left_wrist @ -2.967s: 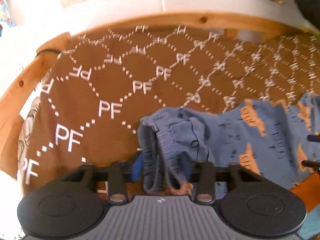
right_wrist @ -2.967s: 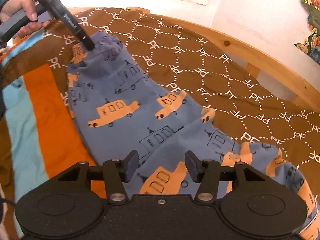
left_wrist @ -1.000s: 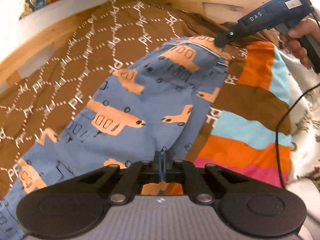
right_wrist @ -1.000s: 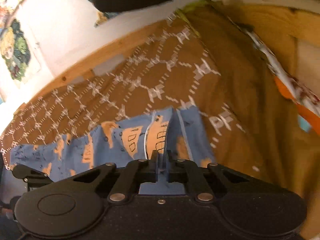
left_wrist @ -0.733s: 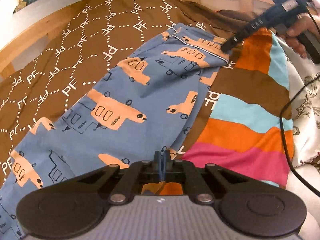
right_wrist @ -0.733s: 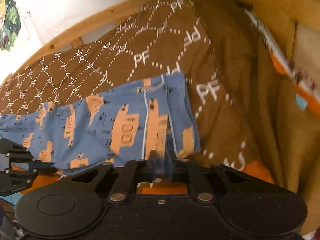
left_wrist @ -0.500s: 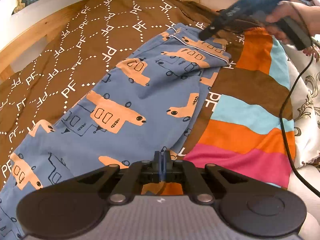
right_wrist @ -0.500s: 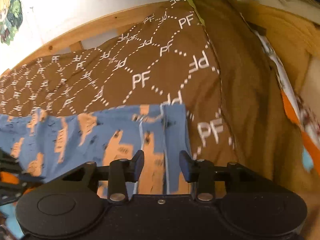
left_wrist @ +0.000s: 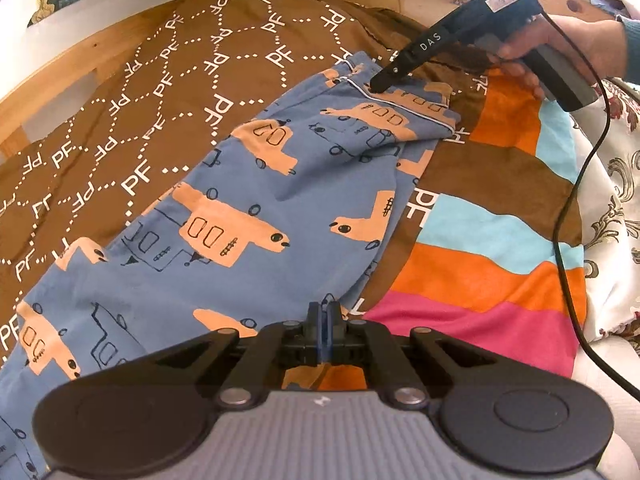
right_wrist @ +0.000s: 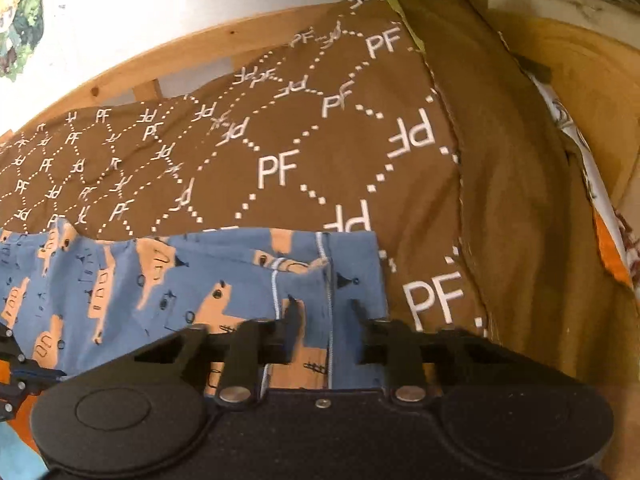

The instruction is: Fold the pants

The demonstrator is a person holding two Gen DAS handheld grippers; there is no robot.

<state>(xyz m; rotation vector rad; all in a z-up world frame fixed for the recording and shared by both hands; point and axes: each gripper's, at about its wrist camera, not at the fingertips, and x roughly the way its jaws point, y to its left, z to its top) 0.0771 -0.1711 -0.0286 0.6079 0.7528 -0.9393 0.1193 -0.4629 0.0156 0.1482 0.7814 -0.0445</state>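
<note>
Blue pants [left_wrist: 256, 200] printed with orange vehicles, spread flat on the brown "PF" bedspread [left_wrist: 152, 92], near edge lying over a striped blanket [left_wrist: 480, 240]. Left tongs [left_wrist: 323, 322] pressed together on a blue fold at the near edge of the pants; right tongs [right_wrist: 323, 312] spread apart, gripping nothing, poised over the piped end of the pants [right_wrist: 256, 280] at the far right. Right hand [left_wrist: 568, 46] on the handle, with a black cable [left_wrist: 568, 216] trailing near.

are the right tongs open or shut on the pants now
Open. The right tongs show a clear gap between their tips above the blue pants, gripping nothing, while the left tongs are shut on the fabric.
</note>
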